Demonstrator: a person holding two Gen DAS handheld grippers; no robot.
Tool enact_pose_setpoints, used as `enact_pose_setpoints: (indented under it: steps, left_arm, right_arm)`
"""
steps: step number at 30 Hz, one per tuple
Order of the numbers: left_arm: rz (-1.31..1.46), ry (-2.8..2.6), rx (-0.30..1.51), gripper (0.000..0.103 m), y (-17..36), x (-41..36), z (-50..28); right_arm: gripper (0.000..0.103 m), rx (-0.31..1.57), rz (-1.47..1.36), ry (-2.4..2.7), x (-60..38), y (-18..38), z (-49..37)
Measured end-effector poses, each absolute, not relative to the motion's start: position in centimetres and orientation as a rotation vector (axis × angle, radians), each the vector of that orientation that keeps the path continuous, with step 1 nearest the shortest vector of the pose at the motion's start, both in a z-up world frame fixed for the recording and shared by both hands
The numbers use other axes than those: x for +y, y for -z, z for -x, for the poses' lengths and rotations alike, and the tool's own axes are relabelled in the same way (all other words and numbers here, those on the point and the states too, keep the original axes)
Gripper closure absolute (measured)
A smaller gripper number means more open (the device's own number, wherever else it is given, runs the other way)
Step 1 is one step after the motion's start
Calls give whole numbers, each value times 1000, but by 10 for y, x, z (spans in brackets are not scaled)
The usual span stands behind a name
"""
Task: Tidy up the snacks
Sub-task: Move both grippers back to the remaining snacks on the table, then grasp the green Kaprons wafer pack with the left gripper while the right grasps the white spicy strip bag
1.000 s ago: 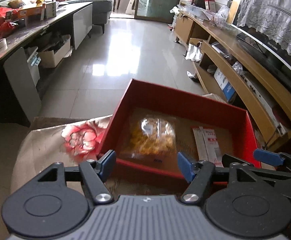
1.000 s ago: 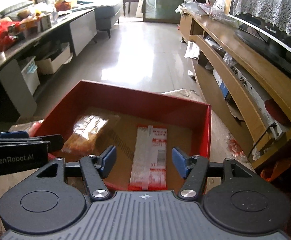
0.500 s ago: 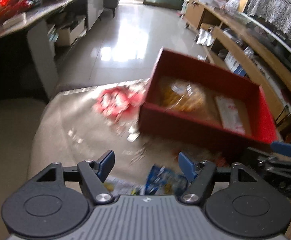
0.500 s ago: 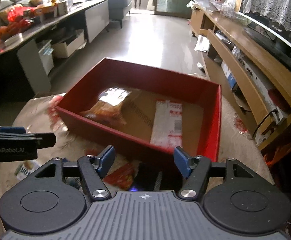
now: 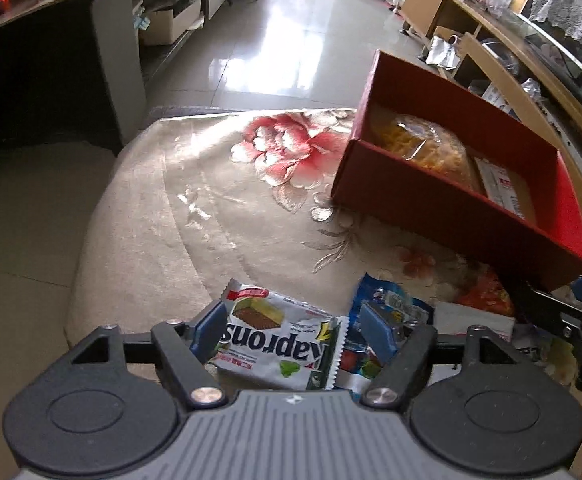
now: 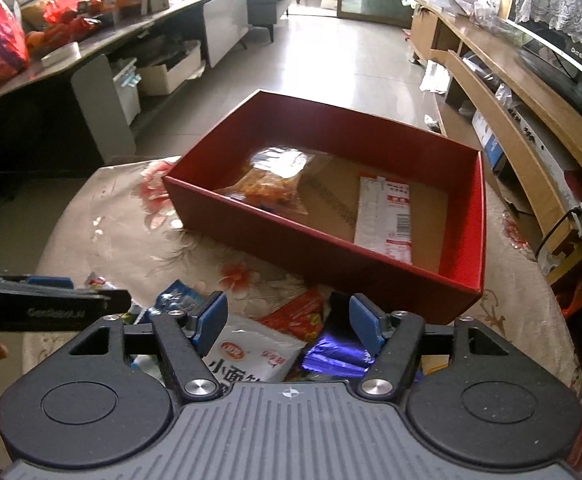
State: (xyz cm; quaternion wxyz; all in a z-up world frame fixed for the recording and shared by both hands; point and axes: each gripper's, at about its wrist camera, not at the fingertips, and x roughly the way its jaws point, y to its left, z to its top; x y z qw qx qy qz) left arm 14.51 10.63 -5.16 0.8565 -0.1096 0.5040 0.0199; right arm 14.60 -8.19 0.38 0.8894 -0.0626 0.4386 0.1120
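Note:
A red box (image 6: 375, 254) (image 5: 443, 208) stands on the flowered round table (image 5: 195, 200). Inside it lie a clear bag of orange-yellow snacks (image 6: 275, 180) (image 5: 431, 144) and a flat white and red packet (image 6: 385, 216). My left gripper (image 5: 293, 328) hovers over a white wafer packet (image 5: 279, 340), jaws opening, pads clear of it; a blue packet (image 5: 391, 304) lies beside. My right gripper (image 6: 283, 320) is also opening, above a white noodle packet (image 6: 251, 354), a red packet (image 6: 299, 314) and a purple wrapper (image 6: 331, 354), gripping none.
A long dark counter (image 6: 91, 52) with bags and fruit runs along the left. A wooden TV shelf (image 6: 531, 92) runs along the right. Tiled floor (image 6: 323, 52) lies beyond the table's far edge. The left gripper's body (image 6: 47, 308) shows at the right view's left edge.
Both grippers have drawn back from over the red box to the near side of the table, and loose packets have come into view under them. Both pairs of jaws stand wider.

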Motion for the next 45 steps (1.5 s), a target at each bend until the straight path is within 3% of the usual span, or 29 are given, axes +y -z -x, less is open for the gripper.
enact_pose_setpoints:
  steps: [6,12,30,35,43,45]
  left_arm:
    - [190,-56,1110,25,70,100,-154]
    - [125,-55,1106,16,77,91,-160]
    - [228,108,1147,19,59,96,-124]
    - [39,132,1076,19,43,91,-143]
    - [-247,300,1091,19,64,75,-161]
    - [-274,320,1094,15,72,74,-163]
  right_arm:
    - [27,919,133,-245,-81,-2,-146]
    - [27,934,140,-254,-79,1,-146]
    - [24,992,178,-291,-73,11,-133]
    - [24,997,169,-289,-80,11,-128]
    - [24,1043,116,-303,-88,20,-128]
    - [24,1049,113,-306,-88,21,-129]
